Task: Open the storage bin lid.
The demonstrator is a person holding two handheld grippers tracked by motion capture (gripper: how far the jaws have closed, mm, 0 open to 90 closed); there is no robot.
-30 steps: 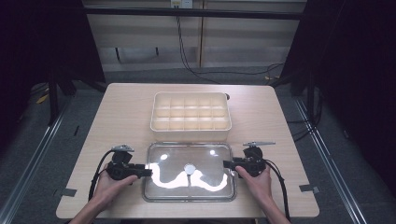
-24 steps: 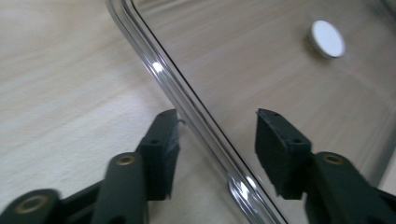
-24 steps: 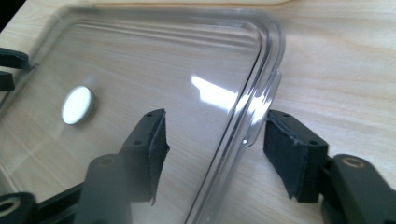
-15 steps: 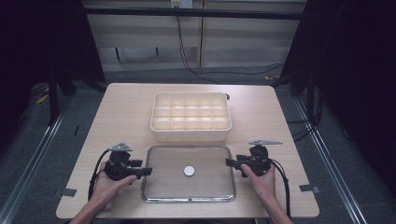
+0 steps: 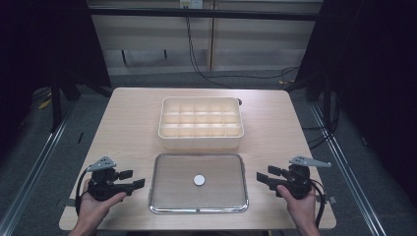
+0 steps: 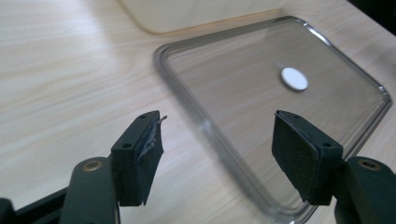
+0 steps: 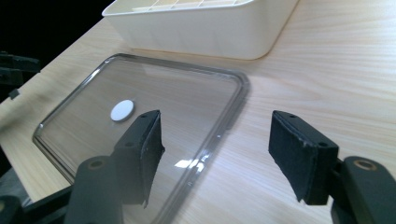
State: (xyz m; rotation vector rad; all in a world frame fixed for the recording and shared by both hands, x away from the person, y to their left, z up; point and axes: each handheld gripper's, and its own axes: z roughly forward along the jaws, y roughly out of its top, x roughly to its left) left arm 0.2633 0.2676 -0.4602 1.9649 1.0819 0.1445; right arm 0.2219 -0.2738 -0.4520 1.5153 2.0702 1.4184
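Gaping wide on nothing, the left gripper and right gripper sit on either side of a clear lid lying flat on the table, apart from its rim. Behind it stands a cream divided tray.

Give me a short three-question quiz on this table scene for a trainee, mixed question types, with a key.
1. True or false: the clear lid sits on top of the cream compartment box.
2. Multiple choice: the small white disc is
A. at the middle of the lid
B. inside the box
C. between the left gripper's fingers
3. Short answer: how do the left gripper and right gripper stand relative to the lid, and are they open or shut?

Key:
1. False; it lies flat on the table in front of the box.
2. A
3. One at each short side, apart from it, both open.
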